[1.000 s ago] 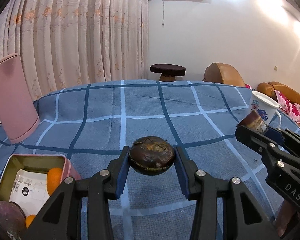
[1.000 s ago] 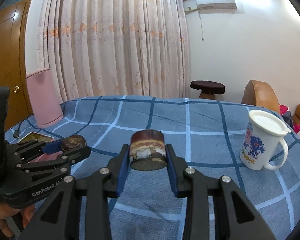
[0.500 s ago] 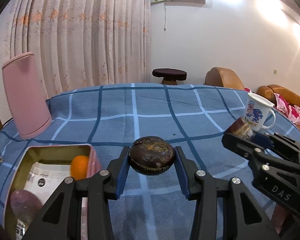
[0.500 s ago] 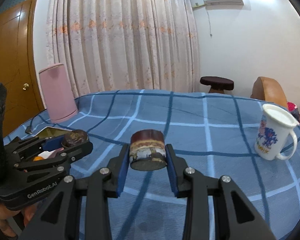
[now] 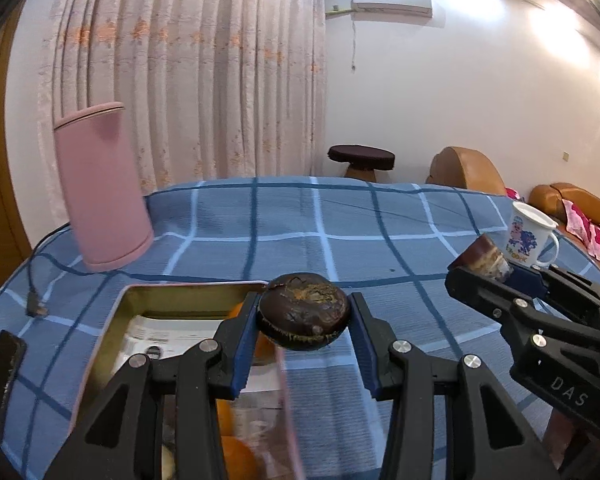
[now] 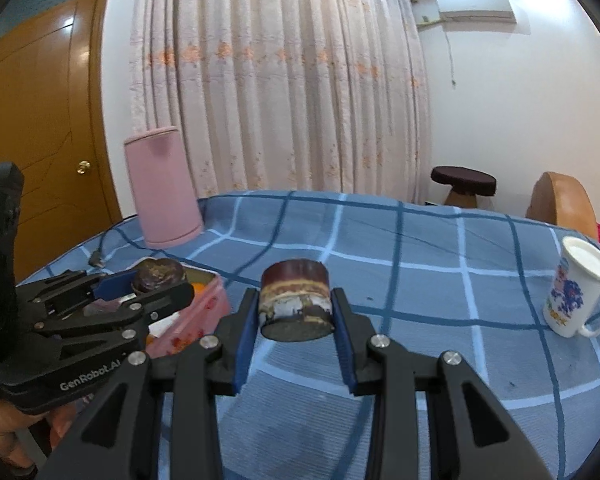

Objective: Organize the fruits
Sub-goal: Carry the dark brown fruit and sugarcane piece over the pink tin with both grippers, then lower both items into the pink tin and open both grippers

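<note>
Left gripper (image 5: 304, 316) is clamped on a dark round fruit (image 5: 303, 317), held over the pink tin's (image 5: 168, 289) right rim. Right gripper (image 6: 296, 310) pinches a brown cylinder-shaped piece (image 6: 295, 300) above the blue checked tablecloth (image 6: 420, 264), right of the tin.

Two wrist fisheyes, each looking forward along its own fingers, low over the checked table (image 5: 340, 216).

Left view: close behind the left gripper (image 5: 304, 322), facing the curtain (image 5: 204, 80) and far wall; pink tin (image 5: 112, 320) lies under and left of its fingers, right gripper (image 5: 484, 264) enters well right of them. Right view: close behind the right gripper (image 6: 296, 308), same heading, turned slightly left so the door (image 6: 40, 140) shows; left gripper (image 6: 156, 280) sits left of its fingers, over the tin (image 6: 208, 304). Shared: table, curtain, pink cylinder (image 5: 100, 188) (image 6: 162, 188) beyond-left of the fingers, mug (image 5: 530, 236) (image 6: 576, 292) to their right, stool (image 5: 360, 158) (image 6: 462, 182), both grippers.
</note>
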The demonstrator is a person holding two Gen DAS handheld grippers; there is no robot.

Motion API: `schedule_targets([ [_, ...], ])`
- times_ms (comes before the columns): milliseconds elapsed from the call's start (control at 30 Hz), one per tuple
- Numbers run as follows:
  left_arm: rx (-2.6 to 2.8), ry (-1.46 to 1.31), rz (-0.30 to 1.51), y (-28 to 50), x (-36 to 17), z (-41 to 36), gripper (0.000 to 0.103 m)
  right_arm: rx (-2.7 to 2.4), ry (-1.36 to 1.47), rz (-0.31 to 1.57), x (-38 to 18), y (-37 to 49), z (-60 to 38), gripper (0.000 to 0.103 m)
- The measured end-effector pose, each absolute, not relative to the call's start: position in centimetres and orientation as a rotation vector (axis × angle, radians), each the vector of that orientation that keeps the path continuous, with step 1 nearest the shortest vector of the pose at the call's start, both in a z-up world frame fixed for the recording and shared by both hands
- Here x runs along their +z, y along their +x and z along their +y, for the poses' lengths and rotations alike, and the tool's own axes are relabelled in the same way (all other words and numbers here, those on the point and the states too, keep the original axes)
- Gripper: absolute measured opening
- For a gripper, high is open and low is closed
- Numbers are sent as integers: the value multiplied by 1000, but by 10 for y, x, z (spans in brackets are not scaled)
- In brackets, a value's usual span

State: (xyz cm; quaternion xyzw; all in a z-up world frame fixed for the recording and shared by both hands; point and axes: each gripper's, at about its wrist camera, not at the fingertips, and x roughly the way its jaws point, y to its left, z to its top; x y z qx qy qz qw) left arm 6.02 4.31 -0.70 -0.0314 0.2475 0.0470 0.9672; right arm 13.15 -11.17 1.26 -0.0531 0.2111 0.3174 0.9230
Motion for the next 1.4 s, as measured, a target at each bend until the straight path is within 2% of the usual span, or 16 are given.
schedule_targets([
  [767, 214, -155, 518, 33, -6, 141, 45, 823, -204, 454, 10, 110, -1, 38],
  [1400, 206, -161, 589, 41, -20, 165, 45, 825, -215, 559, -21, 122, 28, 38],
])
